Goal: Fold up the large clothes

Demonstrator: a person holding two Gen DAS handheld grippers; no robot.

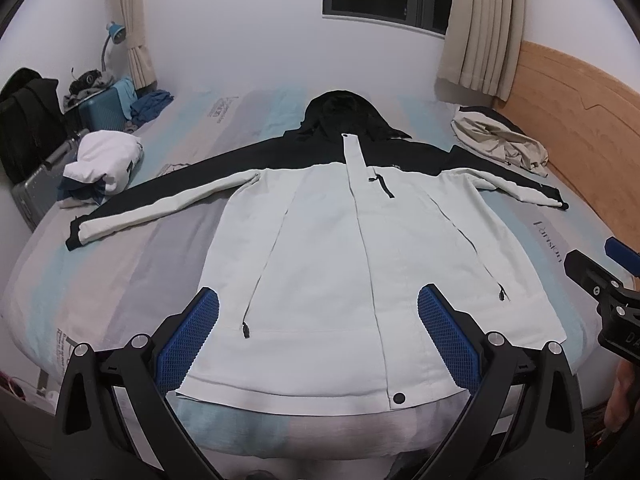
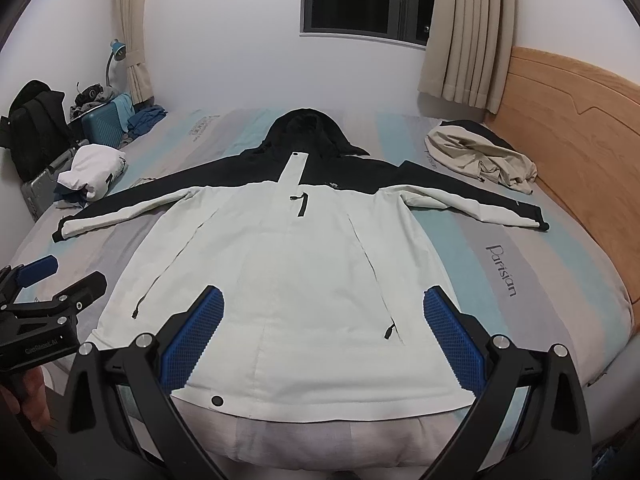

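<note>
A white and black hooded jacket lies flat and face up on the bed, zipped, both sleeves spread out sideways, hood at the far end. My left gripper hovers open above the hem, its blue pads apart over the lower left part of the jacket. My right gripper is open too, above the lower right part near the hem. Each gripper shows at the edge of the other's view: the right gripper and the left gripper. Nothing is held.
A striped bedsheet covers the bed. A crumpled beige garment lies at the far right by the wooden headboard. A folded white garment sits far left, beside suitcases and a black backpack.
</note>
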